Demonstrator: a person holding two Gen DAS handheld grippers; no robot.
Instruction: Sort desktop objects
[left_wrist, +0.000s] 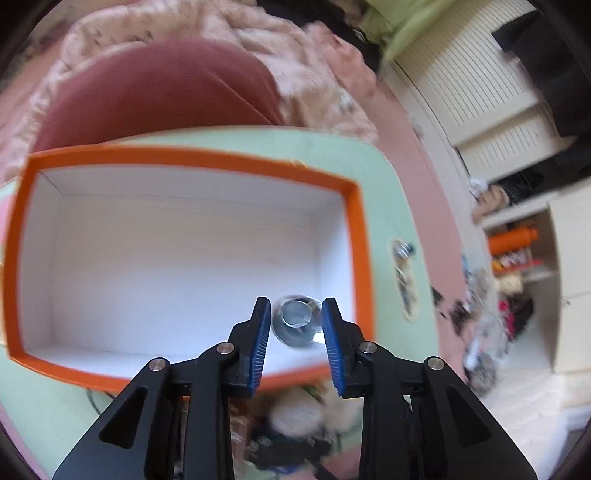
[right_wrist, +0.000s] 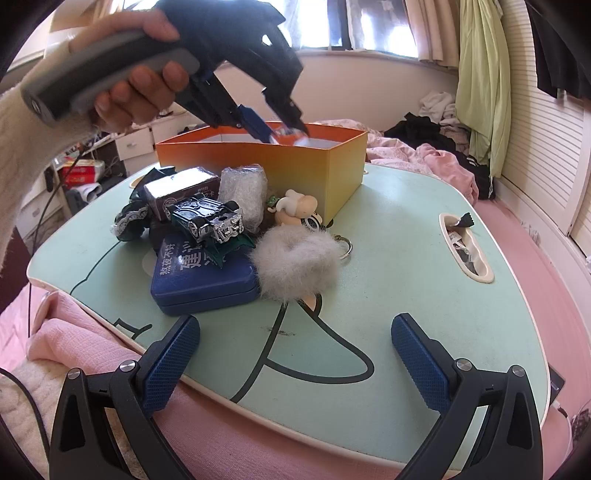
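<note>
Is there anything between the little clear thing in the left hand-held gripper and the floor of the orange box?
Nothing visible. The left hand-held gripper holds the small clear object over the orange box, whose white floor below looks bare.

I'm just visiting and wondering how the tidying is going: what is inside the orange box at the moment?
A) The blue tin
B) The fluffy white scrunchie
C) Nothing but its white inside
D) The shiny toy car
C: the orange box shows only bare white walls and floor; the left gripper holds a small clear object above it.
</note>
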